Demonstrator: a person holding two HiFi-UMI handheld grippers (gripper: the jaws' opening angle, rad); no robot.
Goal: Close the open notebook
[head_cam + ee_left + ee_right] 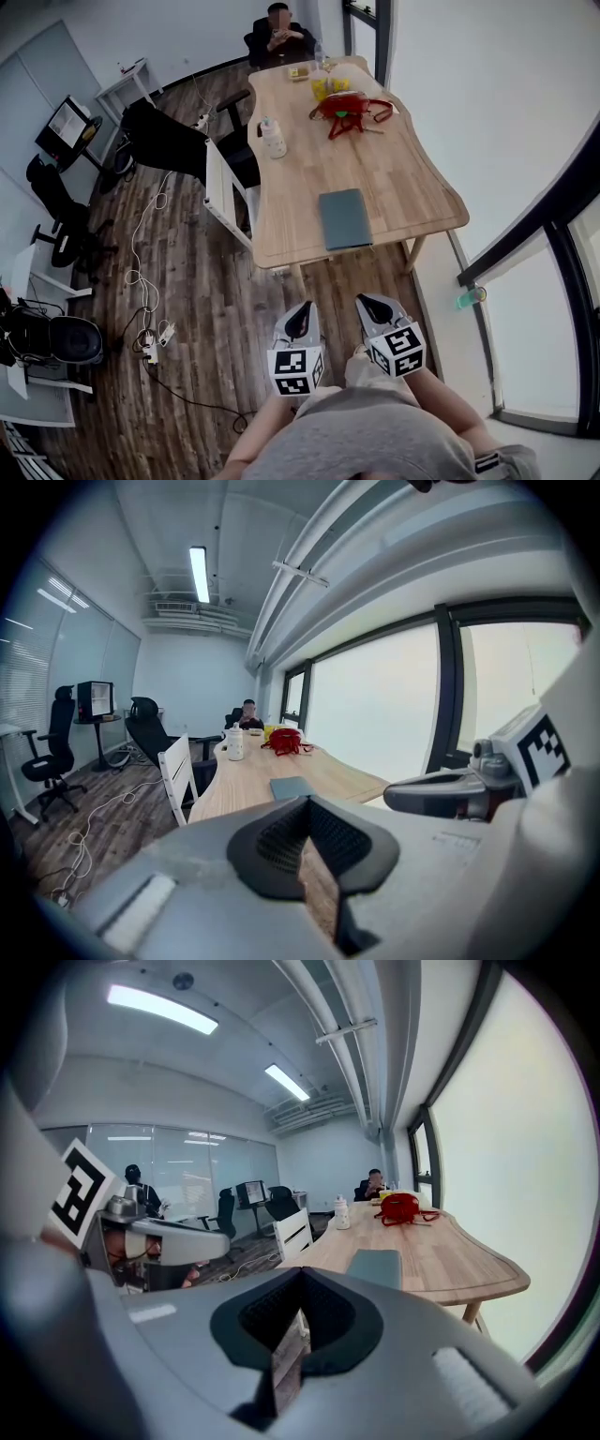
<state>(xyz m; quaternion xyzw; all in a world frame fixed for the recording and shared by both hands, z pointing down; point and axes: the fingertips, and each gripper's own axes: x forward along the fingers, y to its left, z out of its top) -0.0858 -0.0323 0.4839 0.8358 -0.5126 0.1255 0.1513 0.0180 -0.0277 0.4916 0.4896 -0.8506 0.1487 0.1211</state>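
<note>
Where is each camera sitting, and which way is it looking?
Head view: on the person's head, looking steeply down at the table and the closed notebook; the left claw, right claw and the person's grey top show.
Left gripper view: rides on the left claw, looking along its jaws toward the table; the right claw shows at its right.
Right gripper view: rides on the right claw, facing the same table; the left claw shows at its left.
Shared: all three see the notebook and the red bag.

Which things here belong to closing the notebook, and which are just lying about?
Job: notebook, already lying shut on the table; left gripper and right gripper, both shut and empty.
Lying about: red bag; white bottle; white chair.
</note>
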